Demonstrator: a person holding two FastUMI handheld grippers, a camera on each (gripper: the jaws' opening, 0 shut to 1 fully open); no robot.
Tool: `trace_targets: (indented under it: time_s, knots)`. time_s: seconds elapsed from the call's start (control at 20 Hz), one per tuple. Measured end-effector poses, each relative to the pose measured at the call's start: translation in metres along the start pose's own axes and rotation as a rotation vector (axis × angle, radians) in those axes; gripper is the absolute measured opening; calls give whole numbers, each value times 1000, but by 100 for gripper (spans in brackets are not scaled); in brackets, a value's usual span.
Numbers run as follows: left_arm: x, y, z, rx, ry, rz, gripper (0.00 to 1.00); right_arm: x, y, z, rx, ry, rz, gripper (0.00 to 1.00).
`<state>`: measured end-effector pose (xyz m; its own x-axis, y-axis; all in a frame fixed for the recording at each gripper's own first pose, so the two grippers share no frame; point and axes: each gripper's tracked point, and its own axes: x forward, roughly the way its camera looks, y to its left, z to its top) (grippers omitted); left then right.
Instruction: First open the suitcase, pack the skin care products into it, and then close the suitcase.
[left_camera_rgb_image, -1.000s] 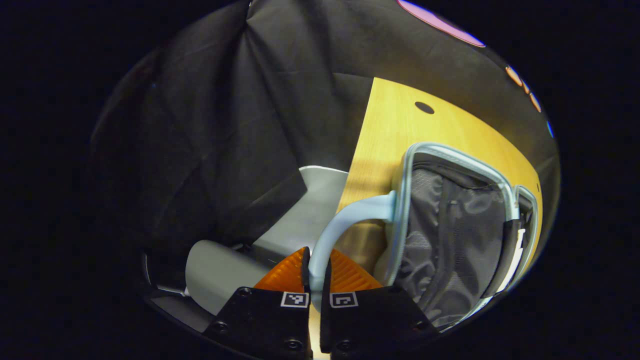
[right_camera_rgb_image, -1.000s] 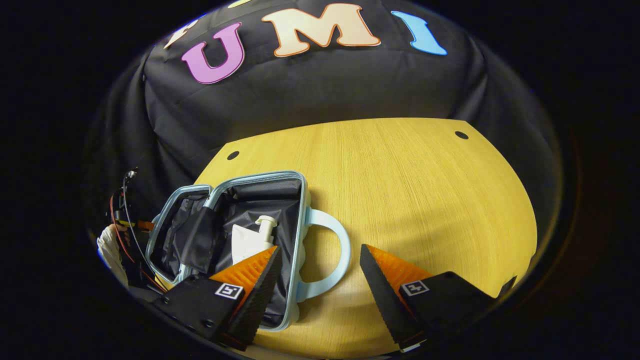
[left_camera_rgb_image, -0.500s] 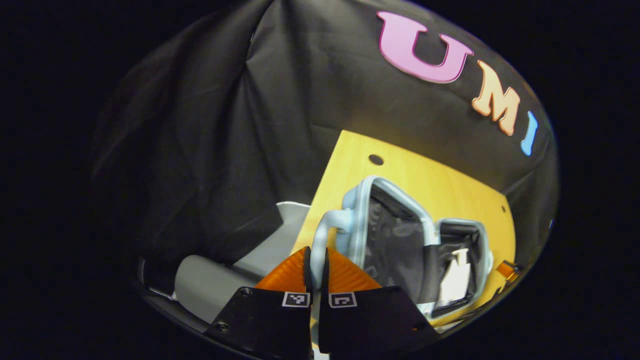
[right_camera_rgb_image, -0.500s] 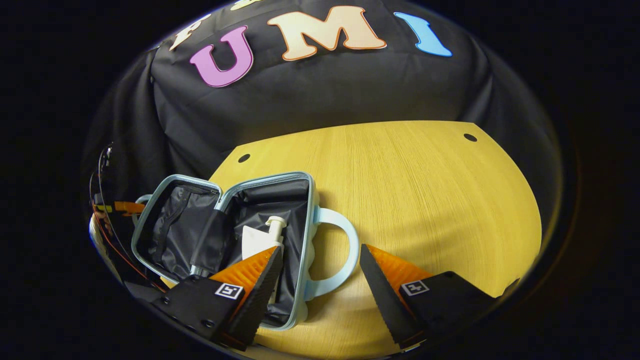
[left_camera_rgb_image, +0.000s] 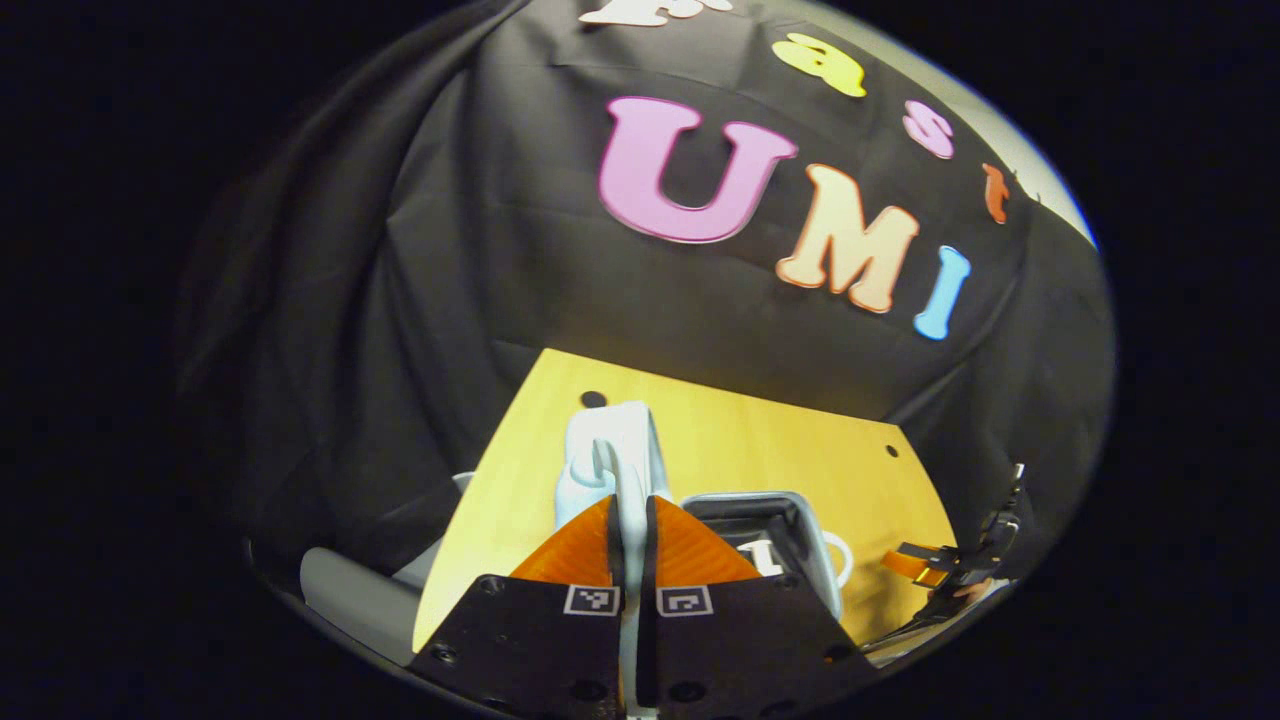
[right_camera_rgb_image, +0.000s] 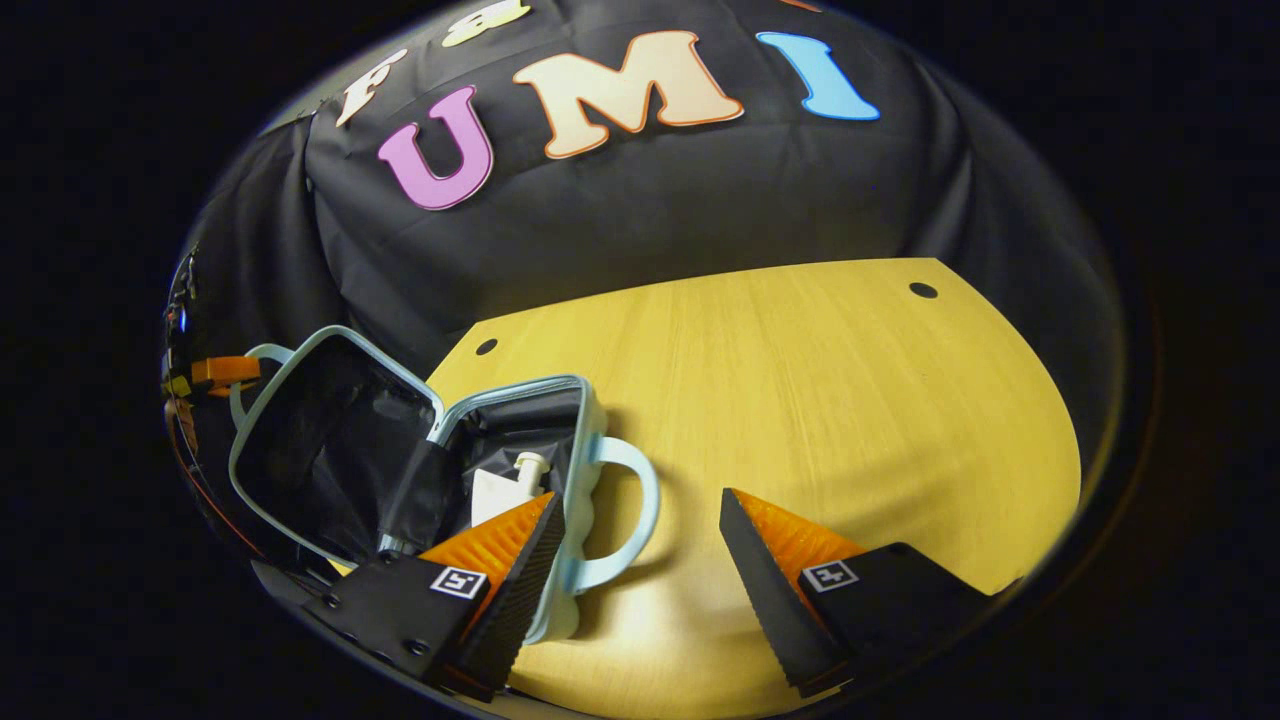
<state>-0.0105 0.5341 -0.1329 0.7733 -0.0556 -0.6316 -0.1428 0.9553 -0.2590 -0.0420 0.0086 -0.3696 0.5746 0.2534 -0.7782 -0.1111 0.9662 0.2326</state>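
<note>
Your left gripper (left_camera_rgb_image: 630, 520) has its orange fingers closed on the pale blue loop handle (left_camera_rgb_image: 622, 470) of the raised lid half of the light-blue hard-shell suitcase (right_camera_rgb_image: 400, 470), which stands near the left edge of the yellow wooden table (right_camera_rgb_image: 800, 400). The lid is tilted up, partway over the base half lying flat on the table. Your right gripper (right_camera_rgb_image: 640, 560) hovers with fingers spread wide, holding nothing, just beside the base's handle (right_camera_rgb_image: 625, 520); a white pump bottle (right_camera_rgb_image: 505, 490) lies inside the base's dark lining.
</note>
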Motion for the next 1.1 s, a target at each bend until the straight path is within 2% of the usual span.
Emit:
trace_targets:
  time_s: [0.05,0.15,0.2,0.25,0.3,0.45,0.65,0.7,0.8,0.85,1.1]
  knots:
    - [3,-26,4,4,-11,-40,0,-3,-10,2,8,-7,-2,98]
    - [9,-77,7,17,-6,-127,0,-13,-30,6,25,-18,-7,95]
    - [16,-101,5,18,2,-168,0,-18,-41,8,32,-24,-15,98]
    - [25,-123,2,22,14,-206,0,-21,-53,10,40,-30,-23,95]
    - [33,-143,-2,11,24,-238,0,-27,-63,11,50,-37,-30,98]
    - [54,-188,-22,-21,66,-310,0,-41,-99,18,74,-60,-63,98]
    - [81,-228,-58,-8,127,-346,0,-59,-144,17,119,-68,-110,98]
    - [88,-240,-67,-11,143,-349,0,-62,-153,16,128,-64,-119,95]
    - [106,-260,-88,1,184,-352,0,-69,-167,13,133,-62,-134,98]
    - [114,-268,-100,0,203,-349,0,-73,-173,13,130,-63,-140,95]
    - [154,-287,-158,18,292,-301,0,-88,-202,11,130,-59,-170,95]
